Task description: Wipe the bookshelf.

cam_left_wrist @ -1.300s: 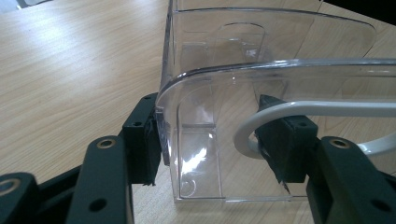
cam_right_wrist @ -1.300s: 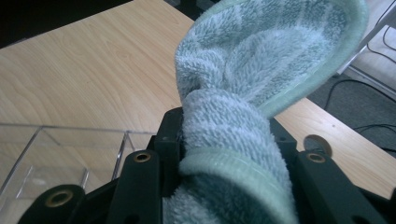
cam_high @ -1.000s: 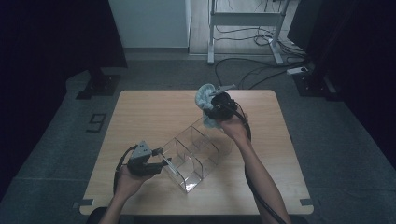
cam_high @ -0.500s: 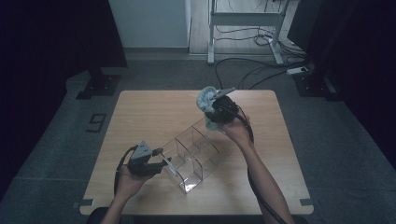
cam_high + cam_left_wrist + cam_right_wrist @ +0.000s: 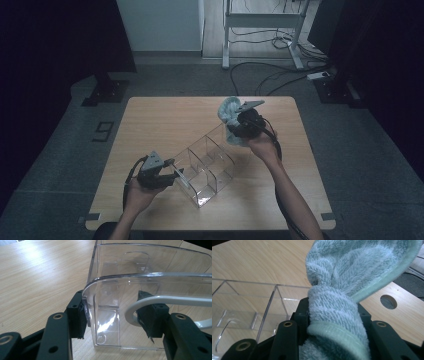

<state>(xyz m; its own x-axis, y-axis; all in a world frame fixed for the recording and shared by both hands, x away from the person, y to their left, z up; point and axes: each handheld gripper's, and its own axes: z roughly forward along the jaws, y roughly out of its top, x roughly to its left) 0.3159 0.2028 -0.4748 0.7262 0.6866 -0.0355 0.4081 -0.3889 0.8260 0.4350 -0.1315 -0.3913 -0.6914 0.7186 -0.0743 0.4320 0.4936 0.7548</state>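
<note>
The left gripper (image 5: 172,172) stands at the near end of the clear organizer (image 5: 212,167). In the left gripper view the end wall (image 5: 110,315) of this organizer is between the two jaws: the left pad touches its outer face, and the right pad is seen through the plastic behind it, so the jaws grip the wall and keep the box steady on the desk (image 5: 165,120). This hand is in the same place as one second ago.

The organizer has several compartments with thin dividers. As far as the clear plastic allows to see, all of them are empty.

Further right, the right gripper (image 5: 235,127) has its jaws closed on a rolled light-green towel (image 5: 337,312). The roll is squeezed between the two pads, and a loose fold spreads out above and beyond the jaw tips. Compared with one second ago, this hand has come nearer to the far end of the organizer and a little lower; the towel now hangs just at the far compartment (image 5: 247,302), which lies to the left of the jaws in the right gripper view. I judge that the towel goes into this compartment next, and it is not yet inside.
</note>
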